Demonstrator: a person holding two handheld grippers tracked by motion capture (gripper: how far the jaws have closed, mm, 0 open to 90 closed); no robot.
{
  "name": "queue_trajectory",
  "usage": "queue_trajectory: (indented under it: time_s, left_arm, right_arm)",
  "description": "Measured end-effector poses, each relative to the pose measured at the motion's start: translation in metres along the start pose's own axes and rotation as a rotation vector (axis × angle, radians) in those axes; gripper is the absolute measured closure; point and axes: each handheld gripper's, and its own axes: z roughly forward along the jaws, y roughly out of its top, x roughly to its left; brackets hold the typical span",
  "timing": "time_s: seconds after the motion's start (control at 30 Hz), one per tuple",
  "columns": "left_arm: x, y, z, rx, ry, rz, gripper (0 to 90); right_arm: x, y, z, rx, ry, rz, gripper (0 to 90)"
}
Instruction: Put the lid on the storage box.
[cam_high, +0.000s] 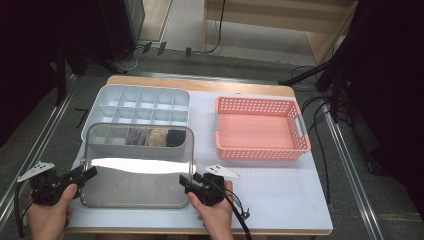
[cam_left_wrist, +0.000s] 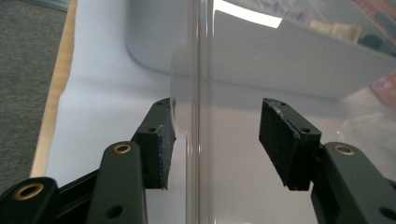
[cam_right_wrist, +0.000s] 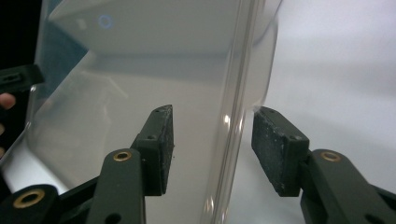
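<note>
Jaws open astride clear lid (cam_high: 136, 180) (white table (cam_high: 280, 190), dark room).

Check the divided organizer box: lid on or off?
Off. The clear lid leans on the organizer box, its compartments uncovered behind; both grippers straddle its edges.

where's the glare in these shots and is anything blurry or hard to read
High view: a bright white band of glare crosses the clear lid, and the room's edges fall into deep shadow. Left gripper view: a bright reflection near the top on the lid, with the grey divided box soft behind it. Right gripper view: the lid's edge is see-through and hazy; a small ring-shaped light reflection sits at upper left.
</note>
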Motion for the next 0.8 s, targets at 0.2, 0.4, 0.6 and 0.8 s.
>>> queue_trajectory:
  time_s: [0.2, 0.4, 0.6, 0.8]
  left_arm:
    - [0.001, -0.022, -0.010, 0.036, -0.034, 0.006, 48.2]
    - [0.001, -0.022, -0.011, 0.048, -0.034, 0.007, 50.3]
    - [0.018, -0.009, -0.011, 0.021, 0.003, -0.027, 49.9]
    - [0.028, -0.004, -0.008, 0.001, -0.009, -0.027, 49.2]
  right_arm:
    - [-0.004, -0.026, -0.013, 0.034, 0.039, 0.030, 56.8]
    - [0.006, -0.032, -0.017, 0.034, 0.006, -0.017, 64.1]
    - [0.020, -0.020, 0.002, 0.031, -0.011, -0.007, 65.6]
    - [0.031, -0.010, 0.018, 0.011, -0.044, 0.004, 64.9]
